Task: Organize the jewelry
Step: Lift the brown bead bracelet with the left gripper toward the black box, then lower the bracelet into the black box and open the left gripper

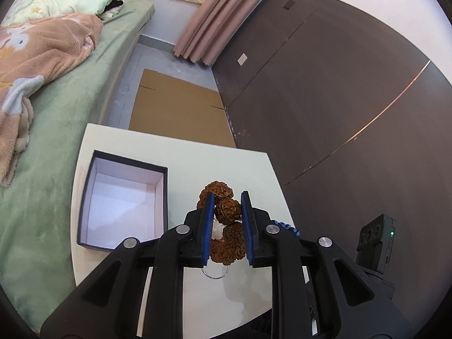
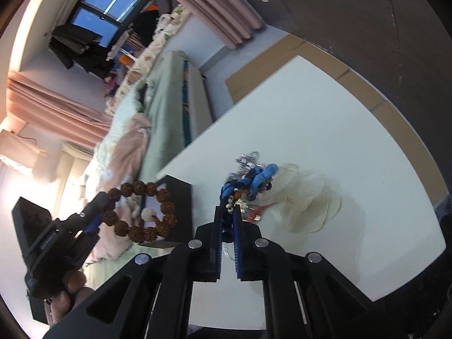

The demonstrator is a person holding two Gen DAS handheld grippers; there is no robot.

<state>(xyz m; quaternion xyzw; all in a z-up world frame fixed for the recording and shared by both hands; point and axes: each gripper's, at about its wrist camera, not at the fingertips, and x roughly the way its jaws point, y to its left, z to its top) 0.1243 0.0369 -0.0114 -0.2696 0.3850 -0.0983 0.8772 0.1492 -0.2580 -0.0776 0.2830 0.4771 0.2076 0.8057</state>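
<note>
The left tool (image 1: pixel 227 226) was clamped on a bracelet of large, wrinkled brown seed beads (image 1: pixel 227 212) – its blue pads (image 1: pixel 208 226) pressed against the beads from both sides. In the right wrist view the same bracelet (image 2: pixel 141 212) hung as a full ring from the left tool (image 2: pixel 96 214), clear of the worktop, with one pale bead among the brown ones; a person's hand (image 2: pixel 65 296) gripped the tool's handle below. Behind the ring in that view stood a dark gift box (image 2: pixel 180 197).

From the left wrist camera the box (image 1: pixel 124 203) sat open on the white worktop (image 1: pixel 197 163), just left of the tool, its pale lining bare.

The right tool (image 2: pixel 226 212) had its jaws drawn nearly together, pinched on a blue braided cord piece with small white beads (image 2: pixel 248 183). Its upper end rose beyond the tips – whether the rest lay on the worktop could not be told. Just beside it lay a translucent cream petal-shaped ornament (image 2: pixel 308 203), and a sparkly silver piece (image 2: pixel 248 159) showed behind the cord, blurred.

A bed with a green cover (image 1: pixel 70 113) ran along the worktop's far side, and flattened cardboard (image 1: pixel 175 107) lay on the floor.
</note>
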